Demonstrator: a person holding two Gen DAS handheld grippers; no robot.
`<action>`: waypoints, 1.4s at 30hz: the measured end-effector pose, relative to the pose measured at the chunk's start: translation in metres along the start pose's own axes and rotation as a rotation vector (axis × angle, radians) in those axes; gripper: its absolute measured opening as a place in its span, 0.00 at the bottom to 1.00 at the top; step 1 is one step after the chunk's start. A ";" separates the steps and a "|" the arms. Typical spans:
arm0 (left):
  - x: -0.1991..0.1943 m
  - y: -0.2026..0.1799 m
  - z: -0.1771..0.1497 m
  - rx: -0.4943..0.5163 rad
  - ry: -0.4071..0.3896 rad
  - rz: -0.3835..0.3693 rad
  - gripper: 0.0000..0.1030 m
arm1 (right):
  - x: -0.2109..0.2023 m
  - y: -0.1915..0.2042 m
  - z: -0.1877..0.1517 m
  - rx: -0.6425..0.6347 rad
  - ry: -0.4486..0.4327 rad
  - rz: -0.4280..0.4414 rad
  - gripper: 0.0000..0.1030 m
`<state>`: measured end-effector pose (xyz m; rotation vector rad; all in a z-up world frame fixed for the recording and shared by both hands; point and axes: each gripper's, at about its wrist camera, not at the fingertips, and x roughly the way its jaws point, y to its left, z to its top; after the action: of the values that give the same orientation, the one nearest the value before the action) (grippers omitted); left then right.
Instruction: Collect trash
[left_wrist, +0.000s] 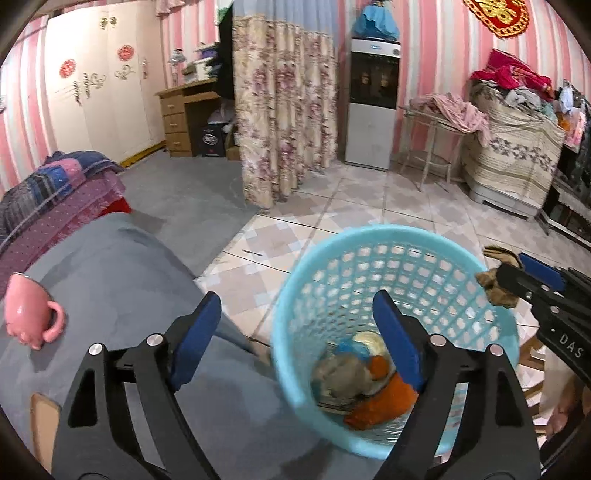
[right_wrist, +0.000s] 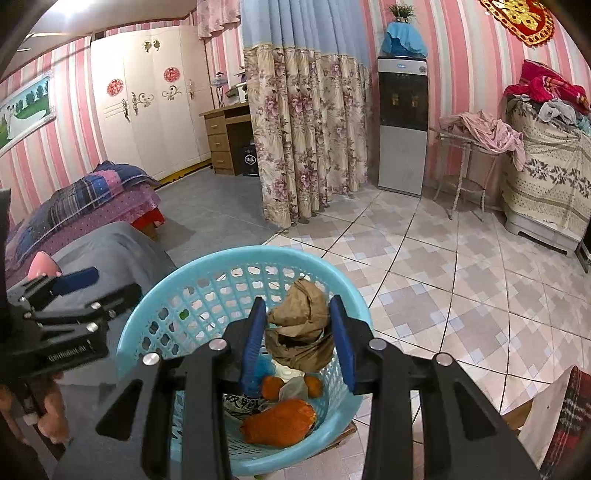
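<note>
Presently listed: crumpled brown paper wad (right_wrist: 301, 325) clamped by right gripper (right_wrist: 298, 341) above round turquoise plastic lattice basket (right_wrist: 155, 295); left gripper (left_wrist: 295, 343) spread wide, empty, at nine o'clock.

So the basket (right_wrist: 155, 306) sits on the tiled floor (right_wrist: 443, 277), right beside the bed (left_wrist: 110, 266), with a pile of trash (right_wrist: 277, 428) in the bottom. A mug (left_wrist: 29, 310) lies on the bed off to the left. The right claw (right_wrist: 297, 332) holds a crumpled paper wad (right_wrist: 301, 325) over the basket. Behind it all there's a curtain (right_wrist: 306, 140), with a water dispenser (right_wrist: 402, 125) to its right.
</note>
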<state>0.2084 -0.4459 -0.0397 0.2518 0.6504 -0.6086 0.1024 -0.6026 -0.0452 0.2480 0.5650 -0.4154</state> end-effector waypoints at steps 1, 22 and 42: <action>-0.003 0.005 0.000 -0.005 -0.007 0.011 0.83 | 0.000 0.002 0.000 -0.004 -0.002 0.001 0.35; -0.088 0.095 -0.025 -0.119 -0.117 0.184 0.95 | 0.019 0.036 -0.008 0.000 -0.023 -0.008 0.80; -0.127 0.112 -0.065 -0.200 -0.117 0.270 0.95 | 0.004 0.059 -0.006 -0.036 -0.029 0.021 0.93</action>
<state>0.1635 -0.2737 -0.0063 0.1131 0.5478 -0.2940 0.1290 -0.5500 -0.0455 0.2125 0.5405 -0.3873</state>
